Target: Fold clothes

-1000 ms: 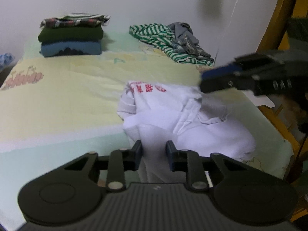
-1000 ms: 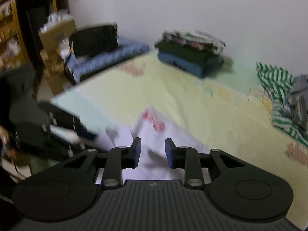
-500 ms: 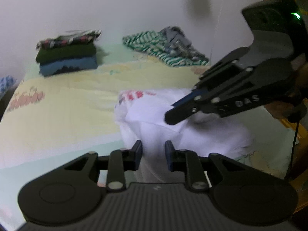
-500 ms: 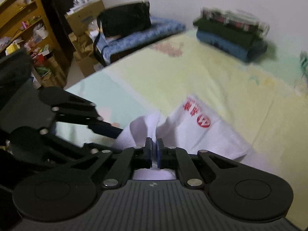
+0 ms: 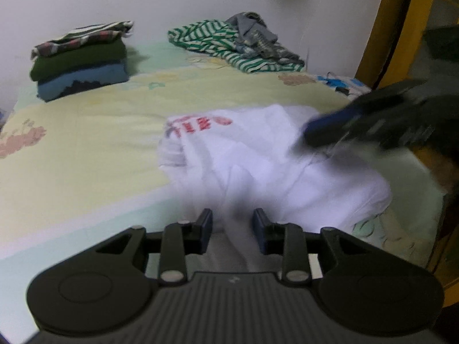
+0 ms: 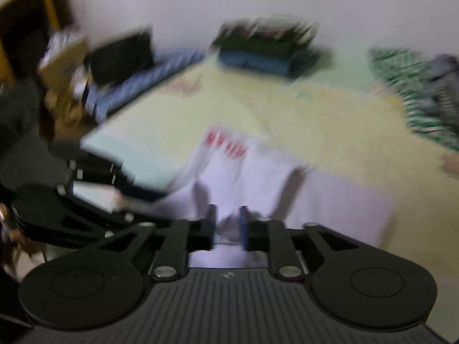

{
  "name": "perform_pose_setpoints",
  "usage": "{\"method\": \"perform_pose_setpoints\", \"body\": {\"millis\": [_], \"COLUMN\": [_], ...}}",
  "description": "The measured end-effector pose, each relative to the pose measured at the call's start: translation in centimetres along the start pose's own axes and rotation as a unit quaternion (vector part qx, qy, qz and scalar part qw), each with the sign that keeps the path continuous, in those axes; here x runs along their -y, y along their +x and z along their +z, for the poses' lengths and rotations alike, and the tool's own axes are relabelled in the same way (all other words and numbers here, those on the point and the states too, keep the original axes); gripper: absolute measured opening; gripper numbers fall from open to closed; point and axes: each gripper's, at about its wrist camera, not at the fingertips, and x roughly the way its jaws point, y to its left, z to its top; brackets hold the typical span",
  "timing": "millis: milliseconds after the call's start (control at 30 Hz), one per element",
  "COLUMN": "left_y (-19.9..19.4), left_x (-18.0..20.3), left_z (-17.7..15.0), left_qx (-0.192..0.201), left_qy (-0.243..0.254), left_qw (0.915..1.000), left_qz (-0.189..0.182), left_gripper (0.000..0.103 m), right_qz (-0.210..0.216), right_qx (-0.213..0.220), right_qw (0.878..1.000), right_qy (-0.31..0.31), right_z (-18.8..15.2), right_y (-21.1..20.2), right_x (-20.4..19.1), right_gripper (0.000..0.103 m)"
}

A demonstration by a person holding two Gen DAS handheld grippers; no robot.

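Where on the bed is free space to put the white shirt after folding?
Free: the yellow sheet between the white shirt and the folded stack, also the strip between the stack and the striped heap. Crowded: the near right corner, under the shirt and both tools.

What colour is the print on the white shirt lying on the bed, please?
Red, on the white shirt; it shows best in the left wrist view.

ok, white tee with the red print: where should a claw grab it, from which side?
Take the white tee at its bunched near hem, coming low from the bed's near edge. The fabric there humps up in folds off the sheet, giving something to pinch; the printed far end lies flat.
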Motion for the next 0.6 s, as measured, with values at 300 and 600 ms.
{"method": "perform_pose_setpoints", "body": {"millis": [300, 600], "left_y": [-3.0, 5.0], "left_x": [0.9, 0.7], "left_z": [1.7, 5.9], "left_qx": [0.053, 0.021], "left_qy": [0.004, 0.012], "left_qw": [0.9986, 0.9978], "left_qz": [0.0, 0.062], "left_gripper": [0.038, 0.043], "right_qz": [-0.108, -0.097], "right_qx": [0.013, 0.038], "right_qw": [0.991, 0.986], "right_qy": [0.073, 0.131], "right_z": [-4.7, -5.4], "right_y": [-5.0, -1.2], "right_x": [2.0, 1.8], "right_gripper": [0.027, 0.027]}}
